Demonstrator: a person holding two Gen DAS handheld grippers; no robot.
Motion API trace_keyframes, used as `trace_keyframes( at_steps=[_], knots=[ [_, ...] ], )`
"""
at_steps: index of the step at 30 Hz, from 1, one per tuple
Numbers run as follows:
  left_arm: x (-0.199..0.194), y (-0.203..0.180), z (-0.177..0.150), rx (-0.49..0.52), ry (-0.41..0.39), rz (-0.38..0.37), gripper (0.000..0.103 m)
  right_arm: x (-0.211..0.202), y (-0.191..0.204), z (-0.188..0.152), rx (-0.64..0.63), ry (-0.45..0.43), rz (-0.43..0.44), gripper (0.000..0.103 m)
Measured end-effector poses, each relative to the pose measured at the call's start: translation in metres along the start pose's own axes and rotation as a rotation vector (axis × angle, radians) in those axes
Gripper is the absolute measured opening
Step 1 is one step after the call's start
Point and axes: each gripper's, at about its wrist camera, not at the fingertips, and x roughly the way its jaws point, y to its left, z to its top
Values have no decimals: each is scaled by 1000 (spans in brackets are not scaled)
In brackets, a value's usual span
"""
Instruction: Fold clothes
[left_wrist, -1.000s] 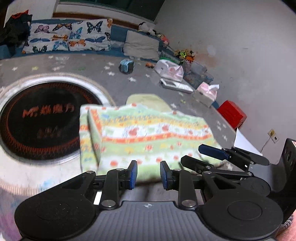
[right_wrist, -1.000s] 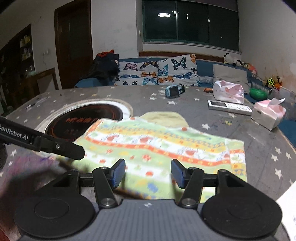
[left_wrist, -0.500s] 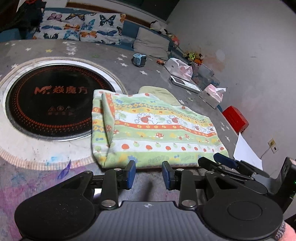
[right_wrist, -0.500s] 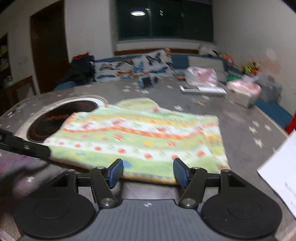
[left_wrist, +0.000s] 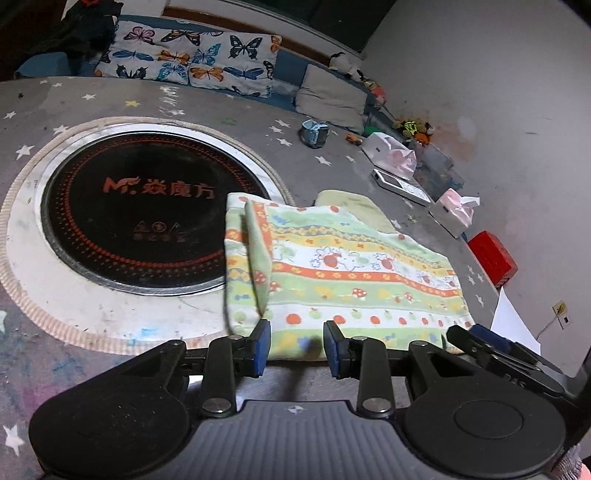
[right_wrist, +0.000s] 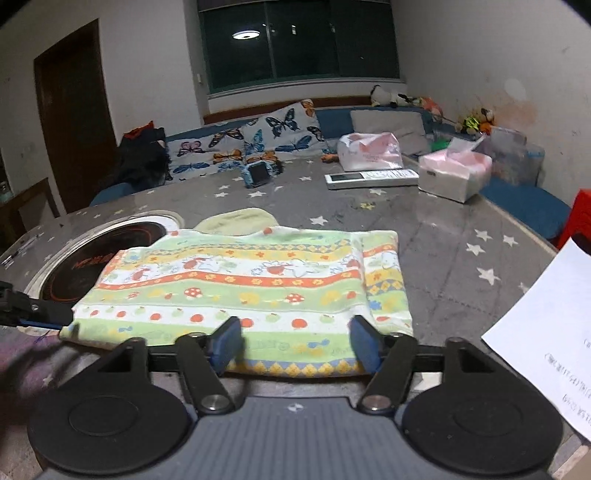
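Grey and star-patterned, the desk (right_wrist: 461, 236) carries a round black cooktop (left_wrist: 140, 218) set into it. Just beside the cooktop, overlapping its pale rim, lies the folded striped garment (right_wrist: 258, 284) with fruit and mushroom prints. At its near edge hover the left gripper (left_wrist: 296, 347) and the right gripper (right_wrist: 295, 341), both with jaws spread apart and empty. Farther back sit a tissue box (right_wrist: 456, 175) and a white remote (right_wrist: 371, 178).
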Motion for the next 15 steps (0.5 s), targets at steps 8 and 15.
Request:
trace_keyframes(
  at_steps=[8,15],
  knots=[
    [-7,-3,-8,23,4,15,55,-10,16,-3,-12,-3,17,96],
    [-11,-5,-16,52,13,47,73,-15,32,-10,-39,4,2,103]
  ],
)
